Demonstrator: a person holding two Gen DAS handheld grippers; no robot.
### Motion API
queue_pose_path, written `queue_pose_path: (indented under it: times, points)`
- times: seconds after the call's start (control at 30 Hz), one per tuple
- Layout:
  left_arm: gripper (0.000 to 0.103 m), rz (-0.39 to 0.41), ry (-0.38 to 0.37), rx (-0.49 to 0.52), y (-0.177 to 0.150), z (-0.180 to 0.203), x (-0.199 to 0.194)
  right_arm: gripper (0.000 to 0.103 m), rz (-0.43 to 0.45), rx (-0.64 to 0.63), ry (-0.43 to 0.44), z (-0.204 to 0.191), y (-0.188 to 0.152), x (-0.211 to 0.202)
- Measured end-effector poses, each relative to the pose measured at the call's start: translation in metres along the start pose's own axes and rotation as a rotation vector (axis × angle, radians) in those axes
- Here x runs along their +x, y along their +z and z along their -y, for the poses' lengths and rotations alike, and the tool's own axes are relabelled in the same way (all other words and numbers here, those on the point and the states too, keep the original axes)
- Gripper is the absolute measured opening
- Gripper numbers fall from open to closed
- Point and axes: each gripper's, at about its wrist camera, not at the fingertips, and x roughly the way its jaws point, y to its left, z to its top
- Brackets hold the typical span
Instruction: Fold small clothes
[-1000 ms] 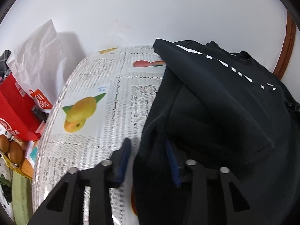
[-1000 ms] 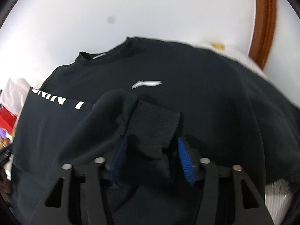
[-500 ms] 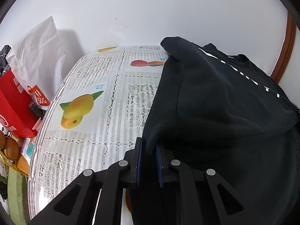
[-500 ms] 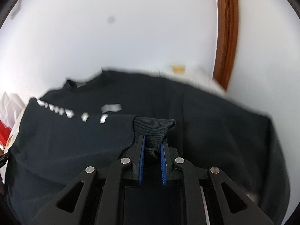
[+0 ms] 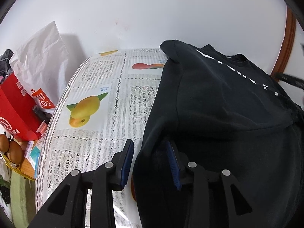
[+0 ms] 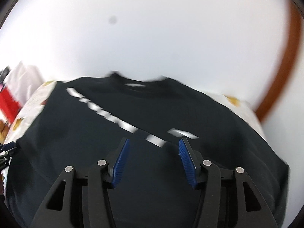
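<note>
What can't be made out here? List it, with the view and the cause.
- White lettering on the black sweatshirt: unreadable, motion blur in the right wrist view; foreshortened in the left wrist view.
- Sweatshirt's near hem: hidden by the left gripper and right gripper, both open, and cut off by the bottom edge.
- Red box: cut off by the left edge, left wrist view.

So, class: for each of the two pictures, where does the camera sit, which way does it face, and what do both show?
Left wrist: on the left gripper, open, looking along its fingers at the black sweatshirt's edge and the fruit-print tablecloth.
Right wrist: on the right gripper, open, facing the blurred sweatshirt front and white wall.
Shared: sweatshirt, tablecloth, wall.
</note>
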Motion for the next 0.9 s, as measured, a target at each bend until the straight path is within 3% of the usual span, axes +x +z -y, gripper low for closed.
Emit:
queue_pose_path:
  times: [0.23,0.37,0.43,0.63,0.7,0.73,0.77,0.8,0.9]
  points:
    - [0.034,0.02,0.012,0.063,-0.002,-0.001,0.002,0.054,0.02,-0.166,0.187,-0.126,0.058,0.051]
    - [0.036,0.034,0.012,0.116,0.003,0.004,0.009,0.054,0.026,-0.244,0.261,-0.179,0.085,0.076]
    - [0.045,0.042,0.002,0.128,0.005,0.006,0.011,0.054,0.027,-0.262,0.276,-0.195,0.098,0.09]
    - [0.046,0.058,-0.023,0.153,0.013,0.013,0.017,0.054,-0.035,-0.261,0.34,-0.222,0.128,0.137]
    - [0.045,0.062,-0.031,0.141,0.016,0.015,0.019,0.043,-0.058,-0.266,0.364,-0.226,0.131,0.15]
    - [0.036,0.065,-0.033,0.139,0.017,0.016,0.02,0.018,-0.061,-0.27,0.377,-0.225,0.13,0.152]
    - [0.028,0.067,-0.041,0.135,0.017,0.017,0.02,0.013,-0.068,-0.279,0.384,-0.226,0.13,0.155]
    - [0.005,0.068,-0.051,0.127,0.016,0.015,0.018,0.012,-0.059,-0.278,0.391,-0.225,0.131,0.156]
    - [0.006,0.096,-0.045,0.066,0.015,0.002,0.009,0.01,0.044,-0.203,0.436,-0.213,0.139,0.143]
